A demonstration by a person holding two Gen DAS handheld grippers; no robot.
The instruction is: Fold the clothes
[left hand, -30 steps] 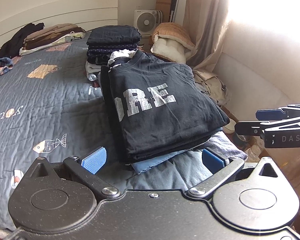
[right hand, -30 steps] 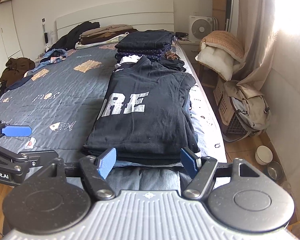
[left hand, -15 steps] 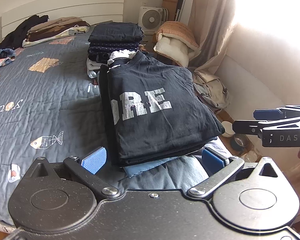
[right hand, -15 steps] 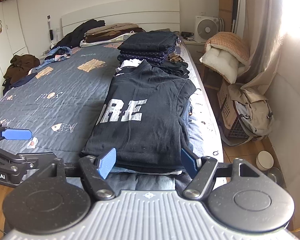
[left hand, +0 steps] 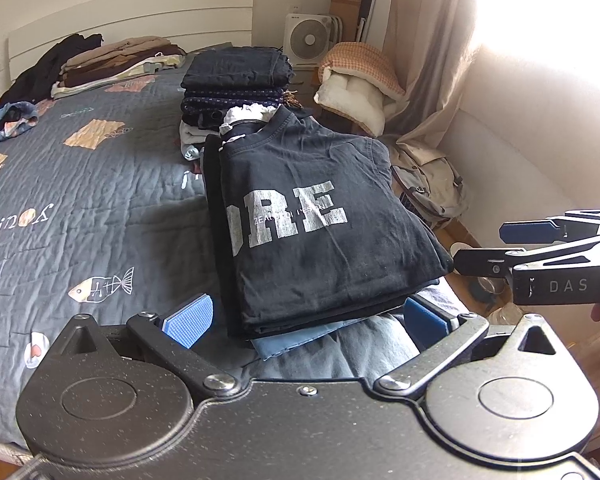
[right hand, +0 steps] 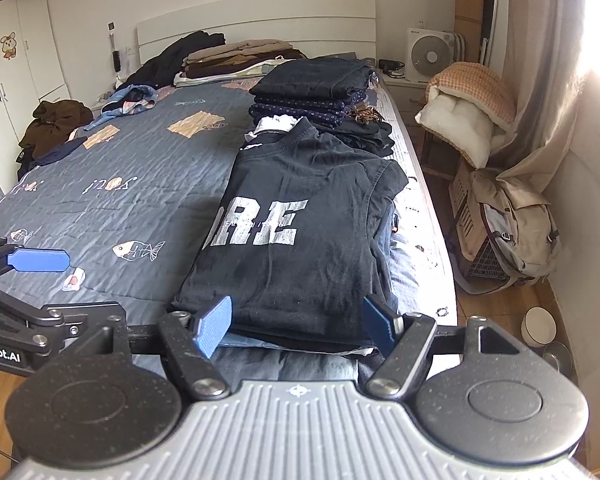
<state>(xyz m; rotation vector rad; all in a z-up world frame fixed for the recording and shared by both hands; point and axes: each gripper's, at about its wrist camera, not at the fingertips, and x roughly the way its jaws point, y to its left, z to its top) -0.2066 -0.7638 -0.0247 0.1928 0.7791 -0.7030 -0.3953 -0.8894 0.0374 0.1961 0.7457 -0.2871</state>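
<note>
- Lying folded atop a clothes stack mid-frame, the black T-shirt (right hand: 300, 236) shows silver "RE" lettering.
- Left gripper (left hand: 308, 316) and right gripper (right hand: 296, 324) both spread wide, grasping nothing.

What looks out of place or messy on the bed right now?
The black printed T-shirt lies neatly folded on its pile, but a light blue garment pokes out askew from under it at the near edge. Unfolded clothes, a blue piece and a brown one, are crumpled by the far left side.
</note>
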